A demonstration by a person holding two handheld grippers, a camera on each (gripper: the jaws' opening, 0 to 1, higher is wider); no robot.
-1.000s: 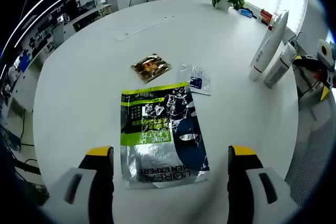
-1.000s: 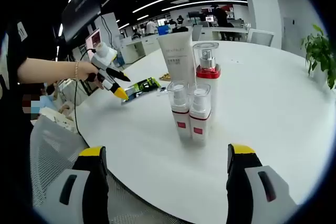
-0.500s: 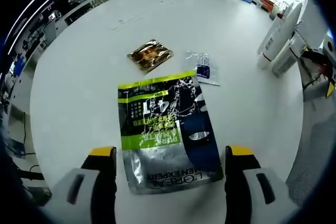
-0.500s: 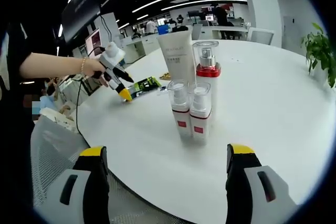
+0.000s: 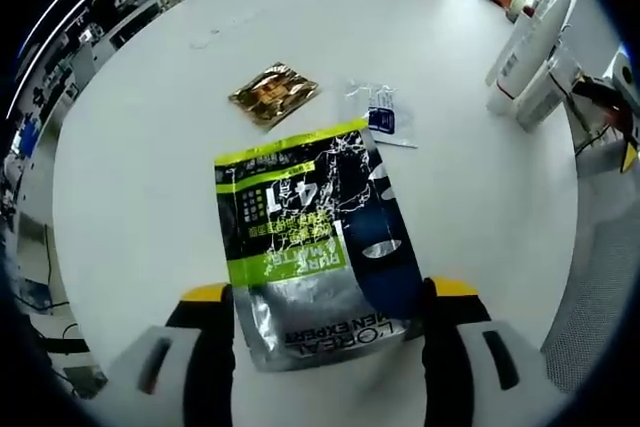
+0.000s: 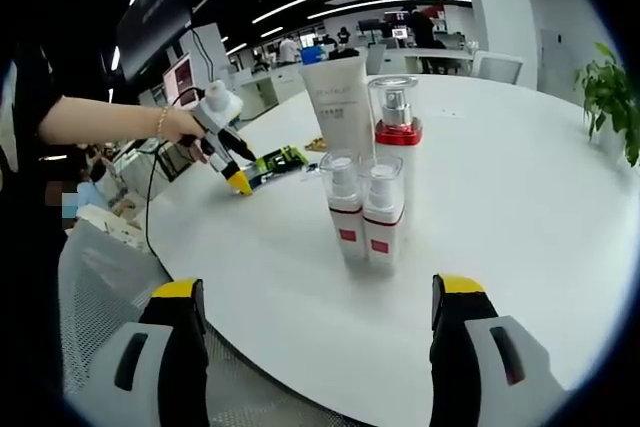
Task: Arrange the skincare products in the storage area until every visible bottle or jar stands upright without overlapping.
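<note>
A big round white table holds everything. In the left gripper view, a large shiny packet with green, black and silver print lies flat on the table. The left gripper hangs over the near end of the packet. Its jaws are spread wide, one on each side of the packet's bottom edge, and they pinch nothing.

Past the far end of the packet lies a small gold packet. Beside that one, also past the big packet, lies a small clear packet with a blue patch. Far off to the side of the big packet, near the table edge, stand the bottles.

In the right gripper view, the bottles stand upright in one tight bunch on the table. A tall white tube is at the back. A tall pump bottle with a red band stands next to it. Two small pump bottles stand side by side in front, touching. The right gripper is near them, with its jaws spread wide and holding nothing.
</note>
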